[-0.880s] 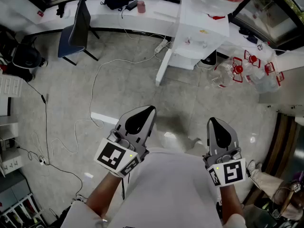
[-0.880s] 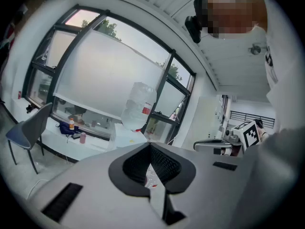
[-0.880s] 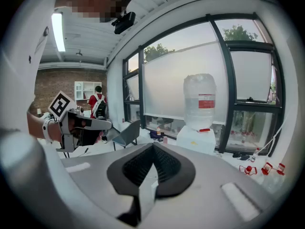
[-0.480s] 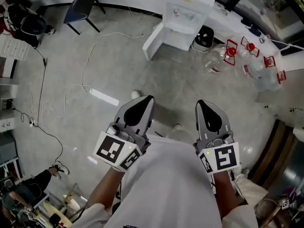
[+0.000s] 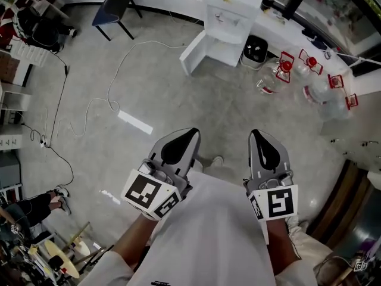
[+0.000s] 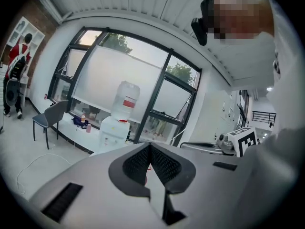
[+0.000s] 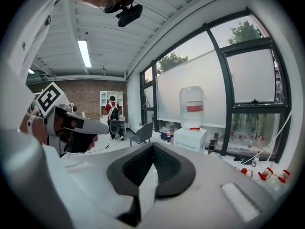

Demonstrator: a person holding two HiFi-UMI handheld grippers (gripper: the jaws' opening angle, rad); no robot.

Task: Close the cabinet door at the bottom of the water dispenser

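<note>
both tools are side by side over the bare floor, well short of the water dispenser (image 5: 231, 14), which stands at the far side of the room with a big bottle (image 7: 193, 106) on top. the left tool (image 5: 189, 133) has its jaws pressed together with nothing between them, and the right tool (image 5: 256, 134) is the same, its pads meeting flat. the cabinet door (image 5: 193, 51) at the dispenser's bottom stands swung out to the left, away from its body. a black bin (image 5: 256, 48) sits just right of the dispenser, and a cluster of clear water jugs (image 5: 309, 82) with red fittings lies farther right. a loose cable (image 5: 113, 82) trails over the floor on the left, near a chair (image 5: 116, 2).
</note>
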